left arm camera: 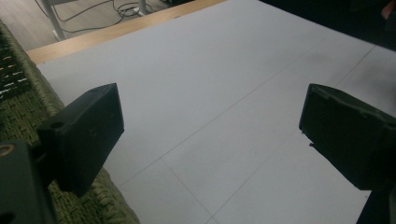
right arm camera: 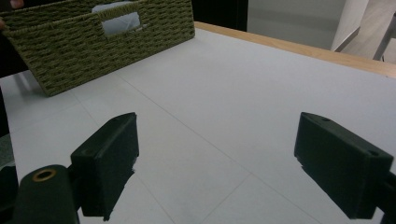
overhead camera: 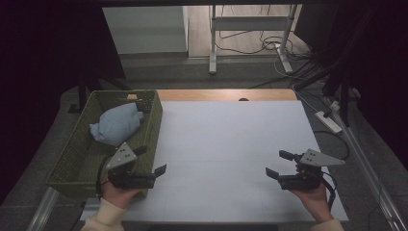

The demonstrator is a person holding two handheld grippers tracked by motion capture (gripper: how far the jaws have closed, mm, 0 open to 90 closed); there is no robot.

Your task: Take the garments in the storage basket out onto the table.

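A green woven basket (overhead camera: 77, 159) stands at the table's left side, with a light blue cloth bundle (overhead camera: 115, 124) lying inside it. My left gripper (overhead camera: 152, 160) is held just off the basket's near right corner, open, with nothing between its jaws; the left gripper view has its jaws spread wide (left arm camera: 210, 126) over the bare white sheet, the basket's wall (left arm camera: 18, 93) at the left edge. My right gripper (overhead camera: 277, 163) is held over the table's right side, open and empty. Past its spread jaws (right arm camera: 219, 158), the right gripper view has the basket (right arm camera: 102, 51) farther off, with the blue cloth (right arm camera: 116, 21) behind the handle hole.
A white sheet (overhead camera: 226, 144) covers the table, with a wooden edge (overhead camera: 226, 95) at the far side. Beyond it stand metal desk legs (overhead camera: 212, 43) and loose cables (overhead camera: 269, 45). A power strip (overhead camera: 328, 121) lies on the floor at the right.
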